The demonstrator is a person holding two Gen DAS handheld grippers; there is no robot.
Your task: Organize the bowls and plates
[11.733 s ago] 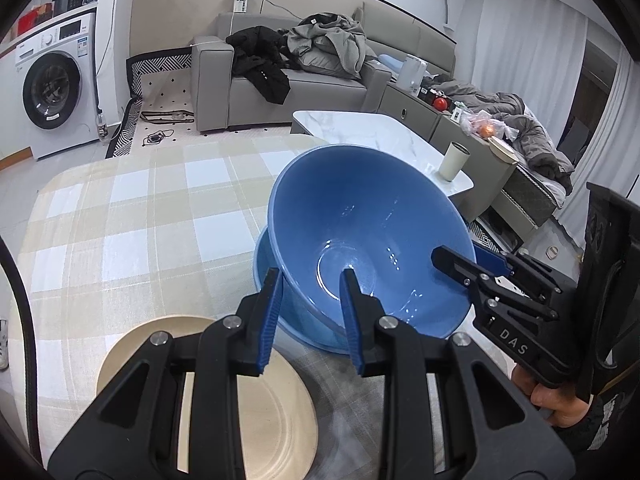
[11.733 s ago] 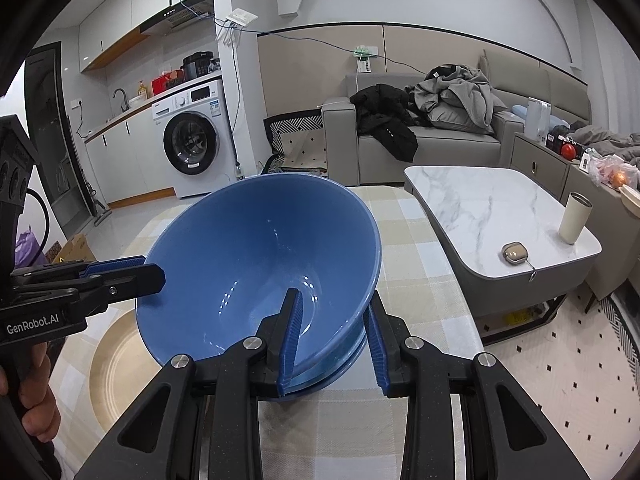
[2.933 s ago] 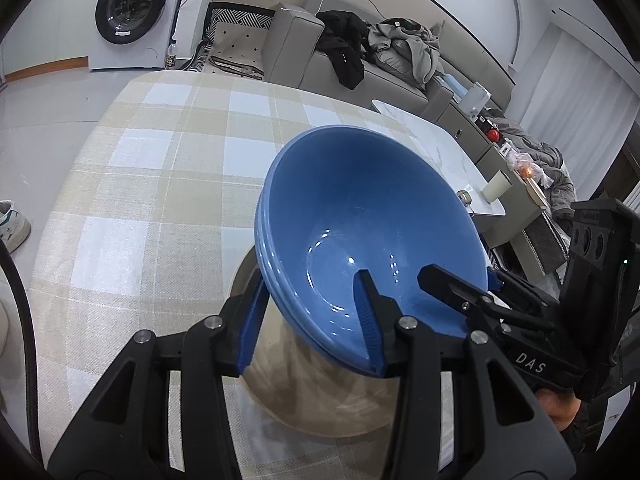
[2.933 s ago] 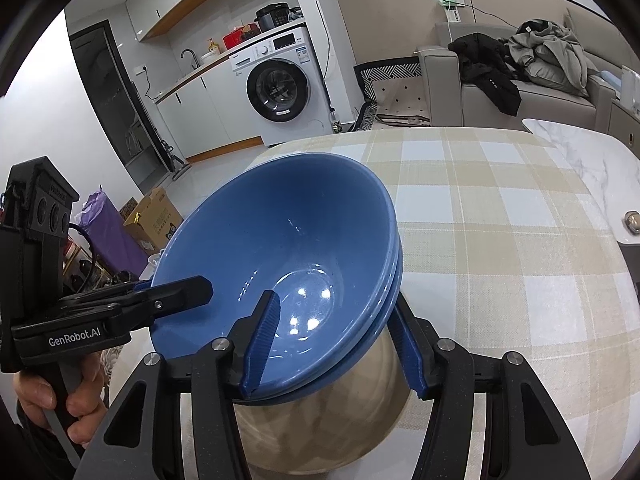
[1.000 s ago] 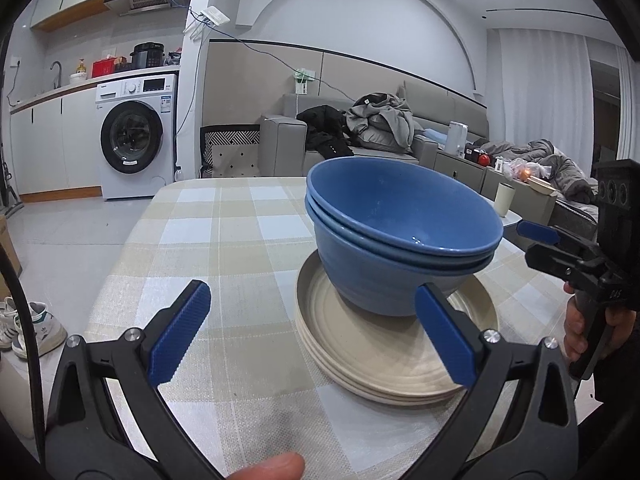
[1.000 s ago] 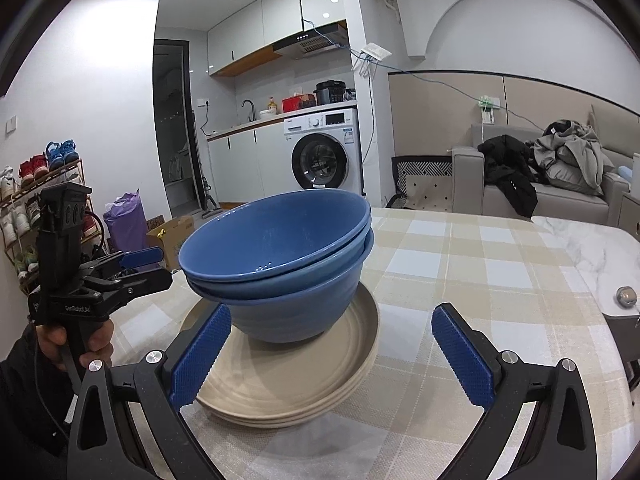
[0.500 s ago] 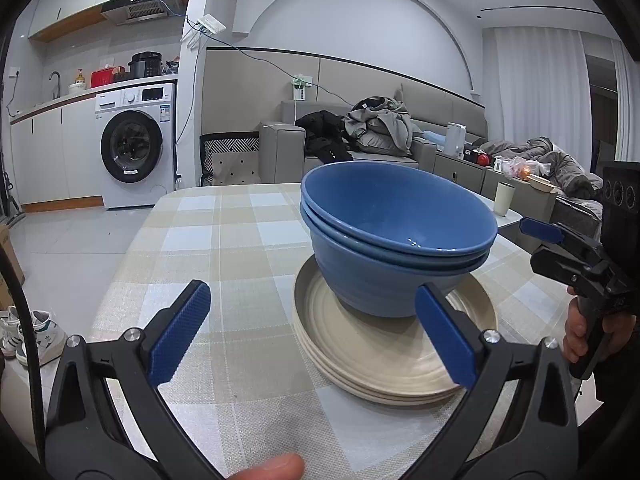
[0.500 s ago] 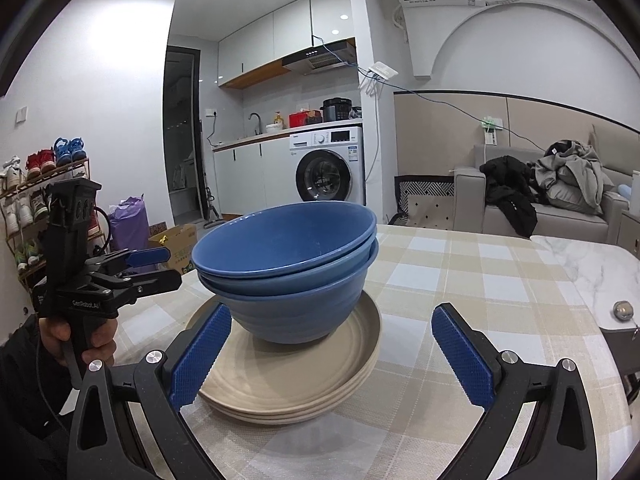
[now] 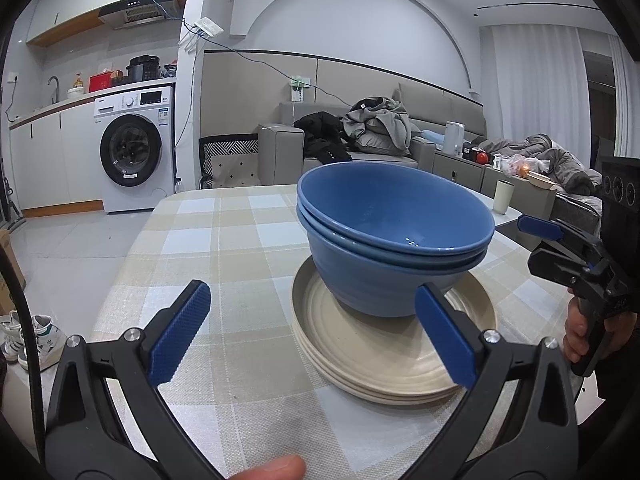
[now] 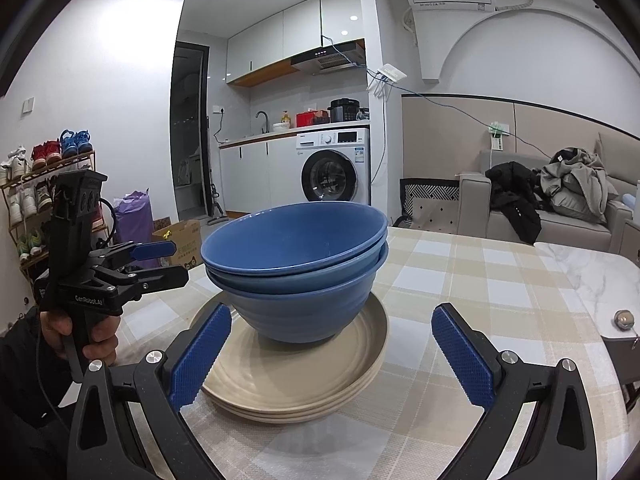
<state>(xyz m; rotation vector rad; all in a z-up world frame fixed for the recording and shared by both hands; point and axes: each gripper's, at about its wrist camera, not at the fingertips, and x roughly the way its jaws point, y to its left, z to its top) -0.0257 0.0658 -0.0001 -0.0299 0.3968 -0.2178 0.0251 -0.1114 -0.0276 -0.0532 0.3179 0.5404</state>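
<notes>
Two blue bowls [image 9: 394,240] [image 10: 296,264] sit nested and upright on a stack of beige plates [image 9: 380,360] [image 10: 292,380] on the checked tablecloth. My left gripper [image 9: 310,287] is open, its blue pads wide apart just short of the plates and touching nothing. It also shows at the left of the right wrist view, where the left gripper [image 10: 176,260] is held by a hand. My right gripper [image 10: 331,310] is open too, on the opposite side of the stack, with nothing between its pads. The right gripper [image 9: 526,242] appears at the right edge.
The table [image 9: 224,248] has bare cloth around the stack. A marble coffee table [image 10: 592,276] with a cup [image 9: 504,196] stands just beyond its far side. A sofa with clothes, a washing machine and a shoe rack [image 10: 36,208] lie farther off.
Earlier both grippers were shut on the blue bowls' rims and carried them onto the plates. They have let go, opened wide and drawn back. In the last second both views tilted slightly upward.
</notes>
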